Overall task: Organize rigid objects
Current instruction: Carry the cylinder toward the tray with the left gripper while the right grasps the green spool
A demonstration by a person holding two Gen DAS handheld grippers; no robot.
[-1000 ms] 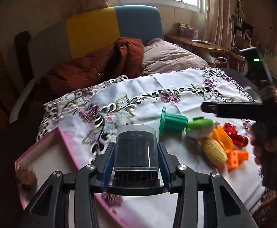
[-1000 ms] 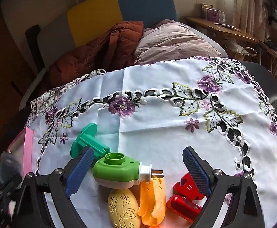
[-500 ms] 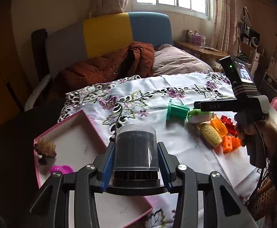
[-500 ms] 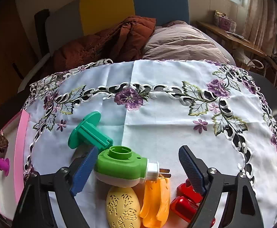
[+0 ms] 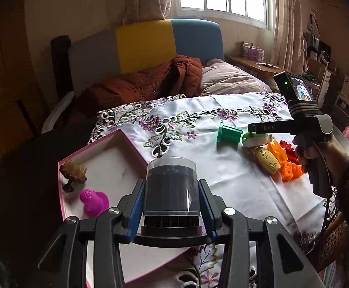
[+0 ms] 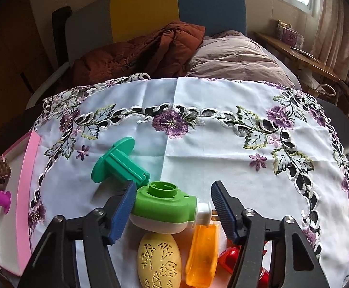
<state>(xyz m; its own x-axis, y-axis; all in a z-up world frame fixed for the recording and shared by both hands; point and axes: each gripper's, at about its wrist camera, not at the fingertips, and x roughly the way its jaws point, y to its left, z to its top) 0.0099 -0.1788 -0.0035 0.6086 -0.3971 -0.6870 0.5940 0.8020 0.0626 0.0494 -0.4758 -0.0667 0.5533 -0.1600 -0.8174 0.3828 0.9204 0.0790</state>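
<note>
The left claw (image 5: 171, 206) is pinching a dark cylinder (image 5: 171, 187) above the pink tray (image 5: 95, 146). The right claw (image 6: 172, 213) is sitting spread around the green plug (image 6: 165, 206), its left pad touching.

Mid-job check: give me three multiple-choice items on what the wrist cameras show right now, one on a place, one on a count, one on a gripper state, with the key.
1. Where does the pink tray lie relative to the toy pile?
A. To its left, at the cloth's edge
B. To its right
C. Behind it, on the bed

2. How many things lie in the tray?
A. None
B. Two
C. Five

3. What is the left gripper doing?
A. Open, holding nothing
B. Shut on the green plug-in device
C. Shut on the clear-capped black cylinder

Key: 1 A, the tray shows left of the toys in both views. 2 B, a brown spiky piece and a magenta piece. 3 C, its jaws press both sides of the cylinder.
</note>
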